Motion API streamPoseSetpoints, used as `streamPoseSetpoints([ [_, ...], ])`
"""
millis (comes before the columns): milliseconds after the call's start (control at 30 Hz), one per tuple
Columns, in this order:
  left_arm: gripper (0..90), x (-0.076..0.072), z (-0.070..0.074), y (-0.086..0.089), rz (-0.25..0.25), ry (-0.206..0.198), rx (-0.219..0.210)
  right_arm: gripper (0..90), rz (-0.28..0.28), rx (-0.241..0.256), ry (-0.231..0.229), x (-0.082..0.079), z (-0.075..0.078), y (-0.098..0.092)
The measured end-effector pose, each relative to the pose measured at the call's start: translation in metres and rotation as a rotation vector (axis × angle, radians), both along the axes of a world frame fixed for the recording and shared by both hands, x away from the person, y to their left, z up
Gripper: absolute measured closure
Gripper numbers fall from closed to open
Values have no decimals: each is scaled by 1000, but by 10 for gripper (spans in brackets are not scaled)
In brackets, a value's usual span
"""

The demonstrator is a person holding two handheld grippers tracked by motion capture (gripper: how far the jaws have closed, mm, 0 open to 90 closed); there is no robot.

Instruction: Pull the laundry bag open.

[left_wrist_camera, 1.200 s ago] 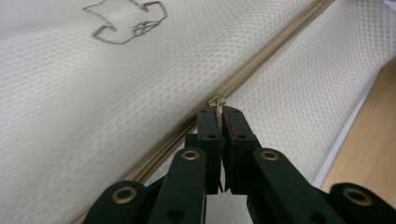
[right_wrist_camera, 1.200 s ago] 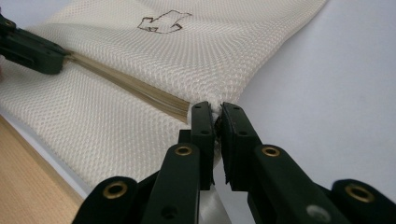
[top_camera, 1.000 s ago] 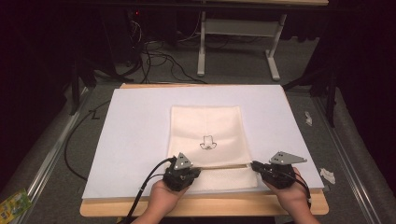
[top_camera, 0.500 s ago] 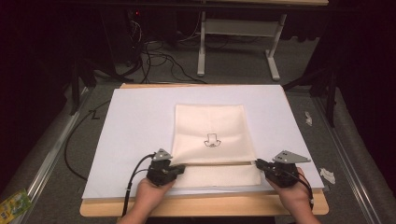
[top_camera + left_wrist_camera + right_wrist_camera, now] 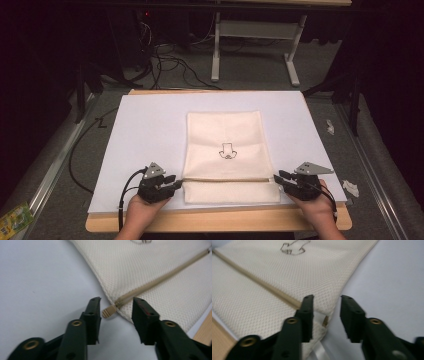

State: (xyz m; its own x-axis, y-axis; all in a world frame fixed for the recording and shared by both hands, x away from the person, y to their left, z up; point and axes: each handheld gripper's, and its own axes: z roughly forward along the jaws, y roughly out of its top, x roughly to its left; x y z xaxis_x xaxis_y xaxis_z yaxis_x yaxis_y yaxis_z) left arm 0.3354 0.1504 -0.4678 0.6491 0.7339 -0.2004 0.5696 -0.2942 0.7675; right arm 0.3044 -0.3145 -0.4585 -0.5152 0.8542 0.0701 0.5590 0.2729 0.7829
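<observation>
Cream mesh zip pouch (image 5: pixel 227 152), flat on white mat, zipped shut

A wooden table (image 5: pixel 215 224) sits under a white sheet (image 5: pixel 150 125) that covers nearly all of its top, its bare edge showing along the near side. Around it runs a grey floor (image 5: pixel 250 70), with black cables (image 5: pixel 165 55) tangled at the far side and the pale legs of another table (image 5: pixel 216 55) standing beyond. The room past that falls into darkness, white scraps (image 5: pixel 351 188) lie on the floor at the right, and a green packet (image 5: pixel 12 221) rests at the bottom left corner.
</observation>
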Motion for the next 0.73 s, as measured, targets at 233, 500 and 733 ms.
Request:
streamPoseSetpoints([
  [233, 246, -1, 21, 45, 199, -221, 55, 211, -212, 23, -145, 1, 16, -43],
  [500, 45, 1, 23, 68, 257, -205, 101, 149, -313, 51, -168, -1, 16, -72],
  [733, 32, 1, 20, 56, 214, -197, 142, 151, -273, 22, -189, -2, 17, -60],
])
